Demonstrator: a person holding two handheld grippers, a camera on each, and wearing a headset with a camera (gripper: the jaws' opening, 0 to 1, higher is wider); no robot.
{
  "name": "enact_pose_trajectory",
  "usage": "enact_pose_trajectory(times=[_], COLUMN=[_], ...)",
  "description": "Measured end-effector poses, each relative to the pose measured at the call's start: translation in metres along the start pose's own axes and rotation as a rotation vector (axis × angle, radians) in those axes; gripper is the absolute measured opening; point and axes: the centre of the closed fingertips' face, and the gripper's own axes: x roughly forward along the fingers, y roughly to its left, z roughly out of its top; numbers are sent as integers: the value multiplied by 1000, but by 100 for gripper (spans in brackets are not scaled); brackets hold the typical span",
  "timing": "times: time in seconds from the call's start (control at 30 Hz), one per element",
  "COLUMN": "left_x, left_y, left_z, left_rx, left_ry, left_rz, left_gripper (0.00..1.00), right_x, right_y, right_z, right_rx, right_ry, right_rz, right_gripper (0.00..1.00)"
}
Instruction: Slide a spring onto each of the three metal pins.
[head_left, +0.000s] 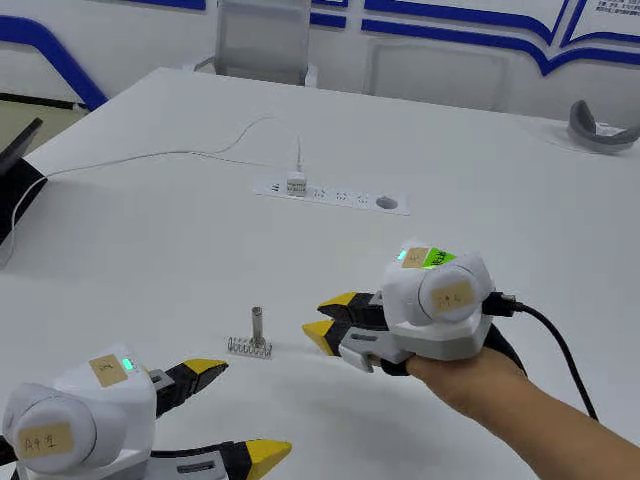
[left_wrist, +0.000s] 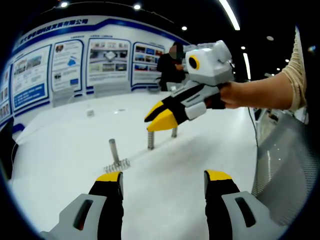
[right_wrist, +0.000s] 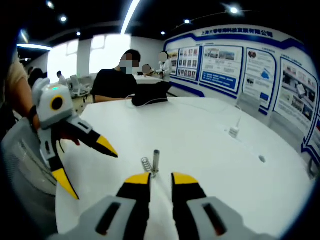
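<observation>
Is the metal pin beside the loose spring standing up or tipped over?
Upright: the pin stands straight on the white table, the spring lying flat at its base.

L hand-held gripper (head_left: 245, 408): jaws wide apart | R hand-held gripper (head_left: 322, 318): jaws narrow gap, pts left

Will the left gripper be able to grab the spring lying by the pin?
Probably yes. The spring lies on the bare table just ahead of the left gripper, whose jaws are open, with nothing between. The pin stands close beside it.
</observation>
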Motion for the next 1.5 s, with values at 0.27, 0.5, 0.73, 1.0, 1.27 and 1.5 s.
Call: enact_pose_trajectory(times=[0.27, 0.5, 0.73, 1.0, 1.27, 1.5], left_x=[0, 1, 0, 0, 0, 0], left_y=[1, 1, 1, 1, 1, 2], left_z=[-1, -1, -1, -1, -3, -3], left_rx=[-4, -6, -3, -4, -4, -7], left_ry=[2, 1, 2, 7, 13, 14], left_rz=[3, 3, 3, 6, 6, 10], left_gripper=[67, 66, 66, 66, 65, 65], right_x=[21, 38, 52, 65, 74, 77], right_y=[12, 16, 19, 21, 23, 26], right_z=[-11, -18, -20, -27, -33, -38], right_rx=[-5, -13, -36, -62, -69, -58], right_ry=[41, 82, 108, 149, 182, 206], right_rz=[46, 70, 86, 106, 121, 134], right_gripper=[17, 17, 17, 17, 17, 15])
